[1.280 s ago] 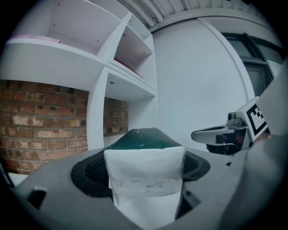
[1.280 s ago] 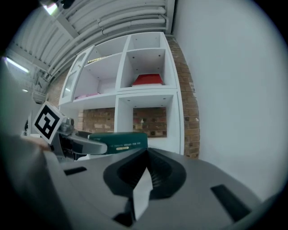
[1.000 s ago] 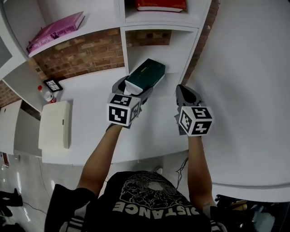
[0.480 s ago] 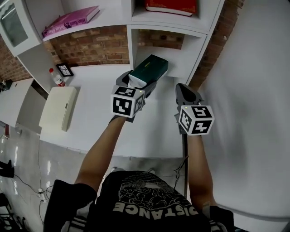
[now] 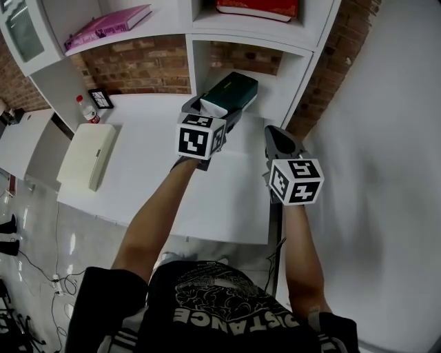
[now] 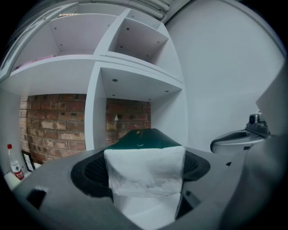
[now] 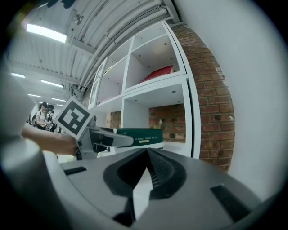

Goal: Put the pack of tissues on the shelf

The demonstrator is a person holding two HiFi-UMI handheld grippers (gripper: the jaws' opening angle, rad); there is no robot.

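Note:
The pack of tissues (image 5: 233, 92) is dark green with a white end. My left gripper (image 5: 212, 110) is shut on that white end and holds the pack level, its far end at the mouth of the lower right shelf compartment (image 5: 279, 88). In the left gripper view the pack (image 6: 141, 138) fills the space between the jaws, and the compartment (image 6: 130, 117) with its brick back lies straight ahead. My right gripper (image 5: 278, 136) hovers to the right over the table, shut and empty. In the right gripper view its jaws (image 7: 147, 152) meet at the tip, with the pack (image 7: 144, 134) to the left.
A pink book (image 5: 107, 26) and a red book (image 5: 258, 7) lie on upper shelves. A small bottle (image 5: 86, 110), a black frame (image 5: 101, 98) and a cream box (image 5: 84, 155) are at the left of the white table (image 5: 227, 200). A white wall stands on the right.
My left gripper has carried the pack forward and slightly right, closer to the lower compartment. The right gripper has hardly moved.

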